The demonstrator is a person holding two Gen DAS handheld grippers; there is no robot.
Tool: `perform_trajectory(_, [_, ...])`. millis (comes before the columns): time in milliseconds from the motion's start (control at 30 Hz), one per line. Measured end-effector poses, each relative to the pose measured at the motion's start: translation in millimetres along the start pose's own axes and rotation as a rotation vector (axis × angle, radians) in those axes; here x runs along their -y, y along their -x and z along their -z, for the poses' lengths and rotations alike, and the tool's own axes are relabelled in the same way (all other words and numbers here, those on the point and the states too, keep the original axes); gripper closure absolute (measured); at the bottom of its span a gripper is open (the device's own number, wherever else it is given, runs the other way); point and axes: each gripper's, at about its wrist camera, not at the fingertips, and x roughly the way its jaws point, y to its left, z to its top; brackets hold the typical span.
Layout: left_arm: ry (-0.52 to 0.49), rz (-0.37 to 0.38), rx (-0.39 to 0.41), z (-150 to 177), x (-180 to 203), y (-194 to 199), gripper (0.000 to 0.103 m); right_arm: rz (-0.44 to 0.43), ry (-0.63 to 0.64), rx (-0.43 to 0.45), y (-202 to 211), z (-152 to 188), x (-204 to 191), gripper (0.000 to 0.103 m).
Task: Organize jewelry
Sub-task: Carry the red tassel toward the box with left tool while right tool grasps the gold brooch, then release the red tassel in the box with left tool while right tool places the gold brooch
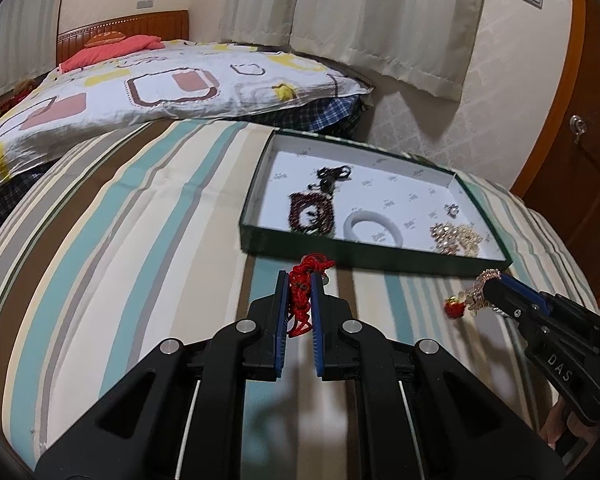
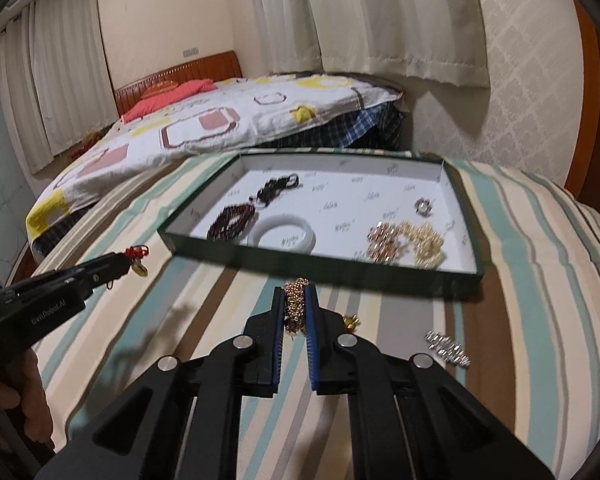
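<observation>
The left gripper (image 1: 300, 280) is closed on a red cord ornament (image 1: 302, 300); the cord is pinched between the 2 blue pads, with loops protruding past the tips and a strand hanging below. The right gripper (image 2: 296, 296) is closed on a gold chain piece (image 2: 296, 308); in the left wrist view a red bead (image 1: 454, 307) hangs from this chain under the tips, clear of the bedcover. Both grippers sit above the striped bedcover (image 1: 140, 240), just short of the near wall of the green tray (image 2: 320, 268). The tray lies flat on the bedcover and holds 5 visible items: a dark red bead bracelet (image 2: 232, 220), a black bead string (image 2: 276, 188), a white bangle (image 2: 286, 234), a gold and rose chain cluster (image 2: 408, 242) and a small silver ring piece (image 2: 423, 206) (detail blurred). 1 silver chain piece (image 2: 448, 348) lies on the bedcover outside the tray, to the right of the right gripper; a small gold item (image 2: 351, 322) lies beside the right finger, partly hidden.
</observation>
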Motion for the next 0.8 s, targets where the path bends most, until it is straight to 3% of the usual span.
perform_trajectory(467, [-0.048, 0.069, 0.081, -48, 35, -5, 0.092, 0.042, 0.011, 0.130, 8, -54, 23, 0.092])
perform_trajectory(800, [-0.098, 0.106, 0.129, -100, 67, -42, 0.092, 0.059, 0.017, 0.191, -17, -99, 50, 0.092])
